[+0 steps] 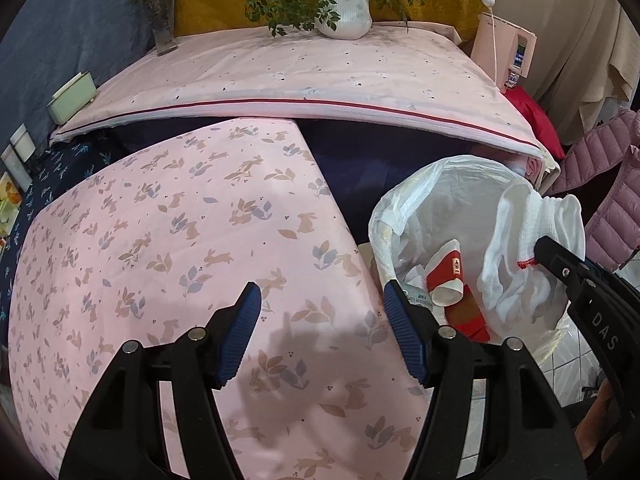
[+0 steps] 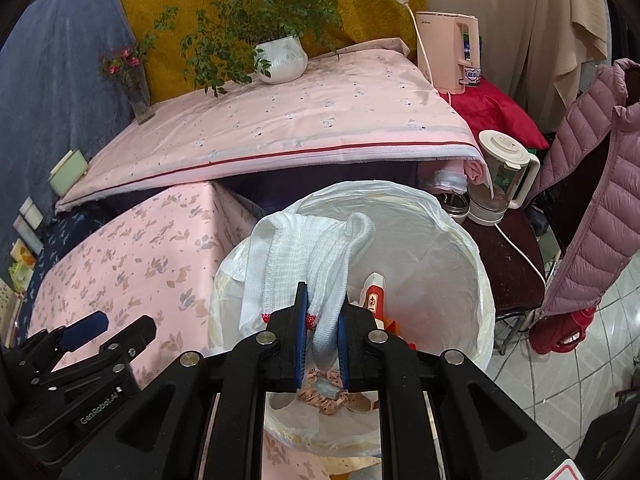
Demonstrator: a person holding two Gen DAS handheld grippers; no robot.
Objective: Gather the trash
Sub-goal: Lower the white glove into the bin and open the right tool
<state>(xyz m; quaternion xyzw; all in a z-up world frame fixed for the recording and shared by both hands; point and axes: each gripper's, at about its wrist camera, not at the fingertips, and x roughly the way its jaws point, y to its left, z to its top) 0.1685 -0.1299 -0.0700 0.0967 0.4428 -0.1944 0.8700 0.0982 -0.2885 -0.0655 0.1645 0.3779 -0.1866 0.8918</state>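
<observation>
One white cloth (image 2: 320, 256) pinched between right tool (image 2: 323, 320) pads, above bin (image 2: 460, 240).

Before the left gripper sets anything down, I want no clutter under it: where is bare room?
Free: the bunny cloth beneath the left gripper, and the pink cloth between vase and plant pot. Crowded: the bin, with the right gripper holding a white cloth.

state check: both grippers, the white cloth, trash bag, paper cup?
left gripper: open, empty, over the pink bunny-print cover
right gripper: shut on white cloth
white cloth: hanging over the bag opening
trash bag: open, part filled
paper cup: crushed, lying inside the bag
</observation>
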